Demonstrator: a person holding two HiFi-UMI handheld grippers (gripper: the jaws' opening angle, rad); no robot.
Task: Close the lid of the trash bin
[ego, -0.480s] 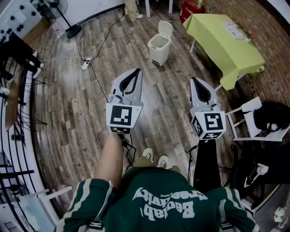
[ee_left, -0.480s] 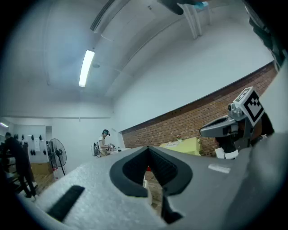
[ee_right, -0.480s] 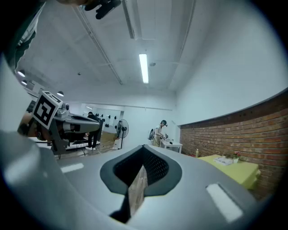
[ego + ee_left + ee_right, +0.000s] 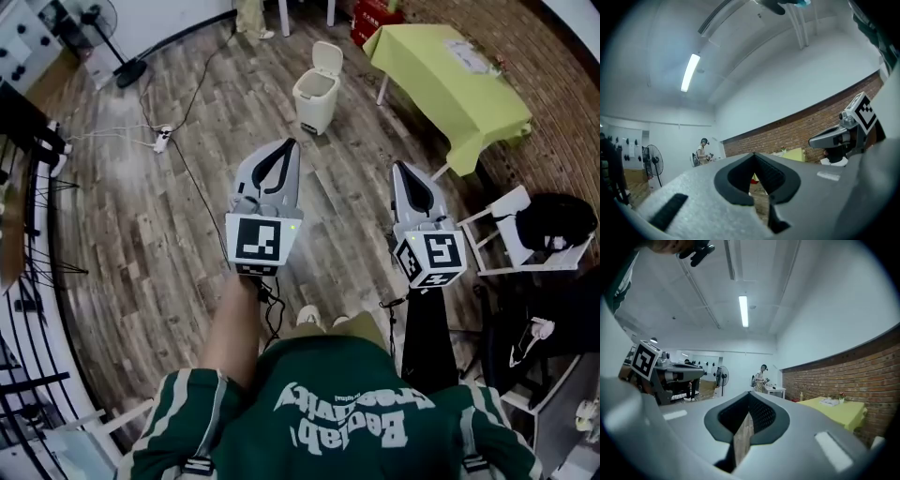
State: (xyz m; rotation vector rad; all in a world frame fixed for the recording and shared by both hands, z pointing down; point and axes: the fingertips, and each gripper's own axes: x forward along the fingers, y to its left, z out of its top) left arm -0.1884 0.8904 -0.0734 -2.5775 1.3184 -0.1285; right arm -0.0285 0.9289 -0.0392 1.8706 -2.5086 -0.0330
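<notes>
Since the earlier frame the bin (image 4: pixel 314 98) sits slightly further left in the head view. It stands on the floor (image 4: pixel 141 234), well ahead, its lid (image 4: pixel 327 54) upright. The left tongs (image 4: pixel 289 142) and right tongs (image 4: pixel 397 166) are closed and empty. The lid looks like light, hinged plastic, so nudge its top edge.

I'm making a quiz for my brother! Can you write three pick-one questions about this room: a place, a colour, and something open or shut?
1. Where is the trash bin? A) on the floor near the table B) on the table C) on a sofa
2. What colour is the tablecloth? A) red B) yellow-green C) blue
3. The bin's lid is: A) shut B) tipped up C) on the floor
Answers: A, it stands on the wooden floor; B, the cloth looks yellow-green; B, the lid stands up over the open bin.
</notes>
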